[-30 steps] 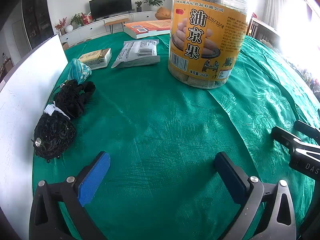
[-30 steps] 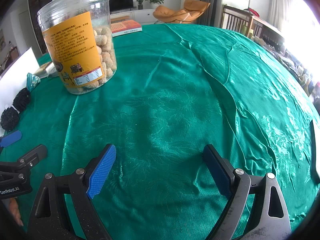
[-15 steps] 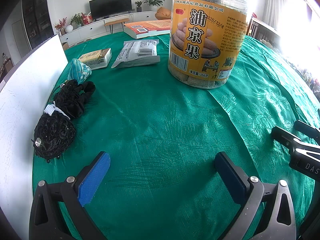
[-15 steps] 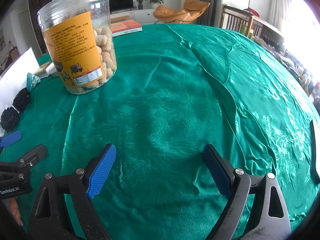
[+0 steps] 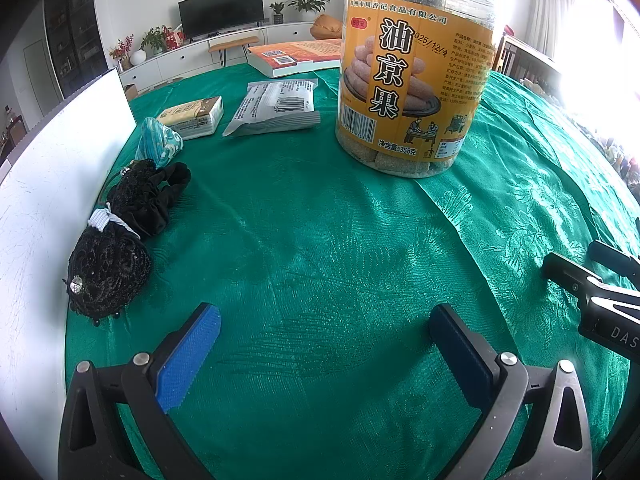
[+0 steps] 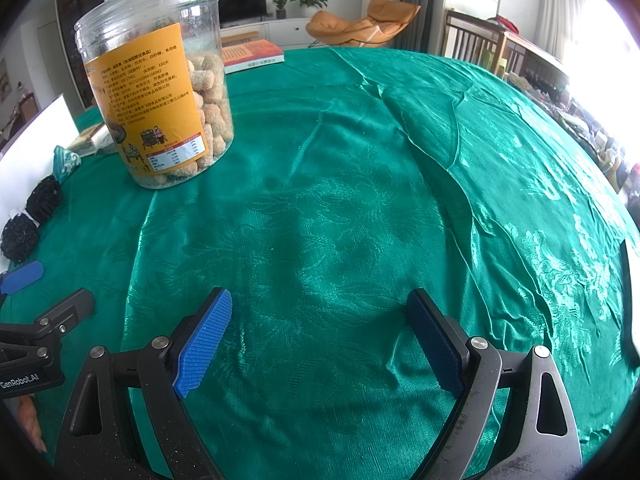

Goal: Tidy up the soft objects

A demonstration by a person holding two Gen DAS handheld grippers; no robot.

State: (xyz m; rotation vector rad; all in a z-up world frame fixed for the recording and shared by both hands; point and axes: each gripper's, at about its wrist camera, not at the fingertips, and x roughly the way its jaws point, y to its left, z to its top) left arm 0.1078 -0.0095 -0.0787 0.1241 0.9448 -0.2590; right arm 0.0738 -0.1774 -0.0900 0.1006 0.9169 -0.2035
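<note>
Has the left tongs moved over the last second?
No. The left tongs sit at the same spot relative to the snack jar and black lace scrunchie.

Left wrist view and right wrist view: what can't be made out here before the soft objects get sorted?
- Snack jar: lid cut off by the top edge in the left wrist view.
- Black lace scrunchie: its far side hidden against the white board.
- Teal patterned pouch: too small in the right wrist view to identify.
- Right gripper: cut off by the right edge in the left wrist view.
</note>
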